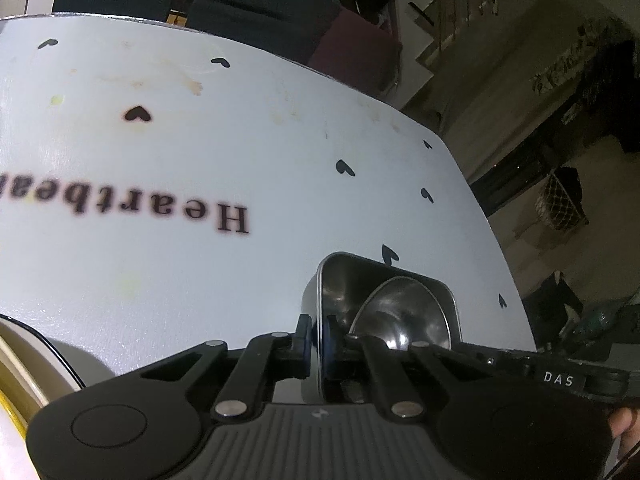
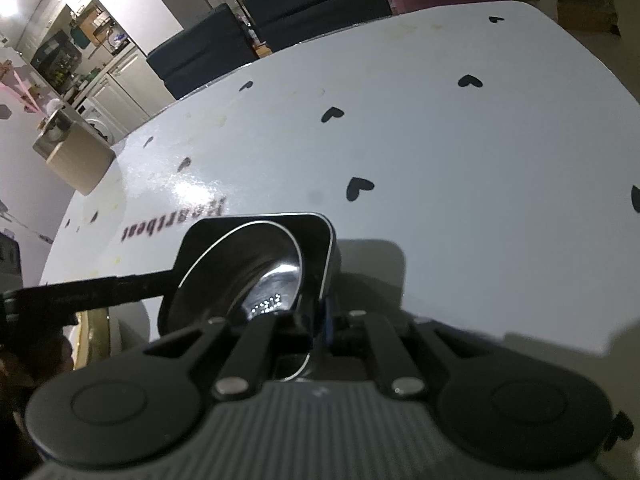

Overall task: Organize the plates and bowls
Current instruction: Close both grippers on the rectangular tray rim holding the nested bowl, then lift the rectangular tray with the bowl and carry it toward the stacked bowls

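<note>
My left gripper [image 1: 316,338] is clamped on the rim of a rectangular steel tray [image 1: 320,280], one pad inside the wall and one outside, at what looks like the tray's left end. My right gripper [image 2: 320,320] pinches the opposite rim of the same tray, its jaws closed on the metal edge with the blue pad [image 2: 328,320] pressed against the outside. A round steel bowl [image 1: 400,312] sits tilted inside the tray, leaning toward the right gripper's end. In the right wrist view, the bowl [image 2: 256,264] fills most of the tray [image 2: 326,256], and the other tool's black arm reaches in from the left.

The tray is held between both tools just over the near right part of the white table [image 1: 200,152], printed with black hearts and the word "Heartbeat". Whether its base touches the table I cannot tell.

The tray's long axis appears to run from one gripper to the other, so I judge that any lift or shift must keep both ends level or the loose bowl will slide. Neither hand is nearer; both share the load.

A yellow-rimmed dish [image 1: 16,384] shows at the left edge.
</note>
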Demonstrator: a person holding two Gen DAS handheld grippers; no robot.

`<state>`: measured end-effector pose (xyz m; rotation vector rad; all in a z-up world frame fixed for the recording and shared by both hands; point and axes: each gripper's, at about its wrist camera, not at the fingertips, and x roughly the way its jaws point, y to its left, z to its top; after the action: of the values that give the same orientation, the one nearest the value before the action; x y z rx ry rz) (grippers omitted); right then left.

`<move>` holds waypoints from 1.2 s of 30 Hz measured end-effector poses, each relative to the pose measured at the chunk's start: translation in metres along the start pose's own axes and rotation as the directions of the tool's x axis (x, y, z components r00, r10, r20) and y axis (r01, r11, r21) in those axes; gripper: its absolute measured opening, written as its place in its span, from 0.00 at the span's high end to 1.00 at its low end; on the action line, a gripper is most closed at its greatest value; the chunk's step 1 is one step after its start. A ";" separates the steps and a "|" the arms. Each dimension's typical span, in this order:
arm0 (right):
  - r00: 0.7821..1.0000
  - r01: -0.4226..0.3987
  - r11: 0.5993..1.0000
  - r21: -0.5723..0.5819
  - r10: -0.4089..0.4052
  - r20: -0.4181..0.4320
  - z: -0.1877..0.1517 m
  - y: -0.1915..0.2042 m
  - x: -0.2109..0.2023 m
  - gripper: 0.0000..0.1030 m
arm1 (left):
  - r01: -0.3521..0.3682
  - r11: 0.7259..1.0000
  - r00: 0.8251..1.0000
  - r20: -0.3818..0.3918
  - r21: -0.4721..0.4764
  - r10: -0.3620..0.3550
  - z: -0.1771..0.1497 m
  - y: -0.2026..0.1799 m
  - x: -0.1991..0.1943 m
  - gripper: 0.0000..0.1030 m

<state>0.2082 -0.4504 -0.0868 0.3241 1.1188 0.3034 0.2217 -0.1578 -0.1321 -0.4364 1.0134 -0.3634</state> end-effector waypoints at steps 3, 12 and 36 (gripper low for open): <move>1.000 -0.014 1.000 0.011 0.014 -0.006 -0.001 -0.004 0.000 0.93 | 0.016 1.000 1.000 0.003 -0.005 -0.016 0.001 0.002 0.000 0.95; 0.999 -0.032 0.999 0.034 0.031 0.014 0.001 -0.010 0.002 0.92 | 0.047 0.999 0.999 0.015 -0.006 -0.046 0.001 0.007 0.001 0.95; 0.932 -0.360 0.913 0.194 0.342 0.118 -0.022 -0.089 -0.003 0.89 | 0.199 0.979 0.979 -0.060 0.043 -0.196 0.010 0.025 0.012 0.87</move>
<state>0.1941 -0.5302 -0.1290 0.7273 1.0104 0.4858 0.2380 -0.1406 -0.1488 -0.4869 1.0160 -0.5799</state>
